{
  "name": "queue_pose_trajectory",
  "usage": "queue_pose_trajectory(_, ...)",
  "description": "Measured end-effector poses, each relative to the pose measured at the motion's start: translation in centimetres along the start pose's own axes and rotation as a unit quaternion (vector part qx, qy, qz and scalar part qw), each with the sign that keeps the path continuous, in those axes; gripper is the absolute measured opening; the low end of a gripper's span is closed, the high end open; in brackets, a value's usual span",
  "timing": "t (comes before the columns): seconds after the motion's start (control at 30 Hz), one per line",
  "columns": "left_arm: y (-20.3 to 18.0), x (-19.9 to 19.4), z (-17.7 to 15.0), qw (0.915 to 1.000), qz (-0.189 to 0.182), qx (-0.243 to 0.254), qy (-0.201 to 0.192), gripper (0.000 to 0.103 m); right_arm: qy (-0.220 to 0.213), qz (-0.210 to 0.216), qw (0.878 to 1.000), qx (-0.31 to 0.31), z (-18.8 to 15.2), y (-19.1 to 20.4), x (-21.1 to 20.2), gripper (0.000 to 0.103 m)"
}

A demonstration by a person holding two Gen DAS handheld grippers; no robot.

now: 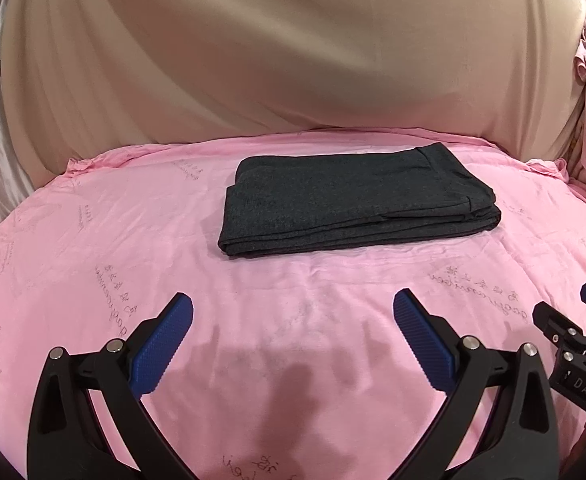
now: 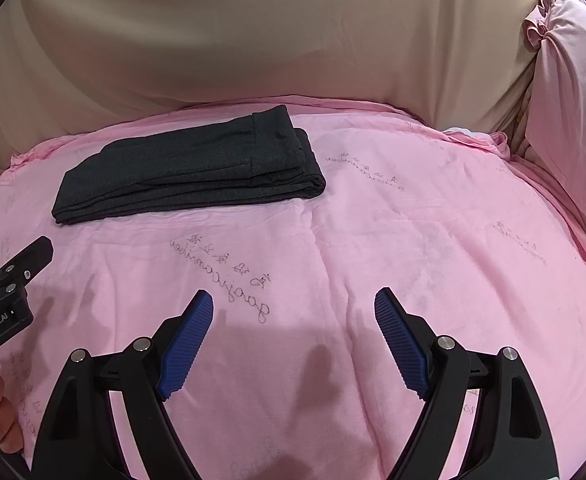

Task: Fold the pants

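- A bed [image 1: 93,248] carries everything; it is covered by a pink sheet [image 2: 413,240], lightly creased, printed with faint handwriting-like script in several places.
- Dark grey pants [image 1: 353,204] lie directly on the sheet toward the far edge, folded into a flat, layered rectangle with the stacked fold edges facing near.
- The sheet's far edge is bunched into a small ruffle at the far left corner.
- A pink pillow [image 2: 573,100] sits at the far right.

A pink printed sheet [image 1: 93,264] covers the bed, with beige drapery [image 1: 253,60] hanging behind it.
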State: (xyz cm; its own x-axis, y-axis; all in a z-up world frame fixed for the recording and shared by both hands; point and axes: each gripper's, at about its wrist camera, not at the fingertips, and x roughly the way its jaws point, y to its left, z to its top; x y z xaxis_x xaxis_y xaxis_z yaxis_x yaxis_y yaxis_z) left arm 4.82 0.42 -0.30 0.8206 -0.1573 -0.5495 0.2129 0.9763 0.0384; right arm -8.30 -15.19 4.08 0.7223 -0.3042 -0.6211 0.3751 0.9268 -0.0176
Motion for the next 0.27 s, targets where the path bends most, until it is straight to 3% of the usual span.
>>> queue_pose_trajectory(0.27,-0.13,-0.01,-0.09,0.9999,0.007,0.006,0.003,0.098,0.003,0.003,1.000,0.005,-0.04,-0.03,-0.04,0.081)
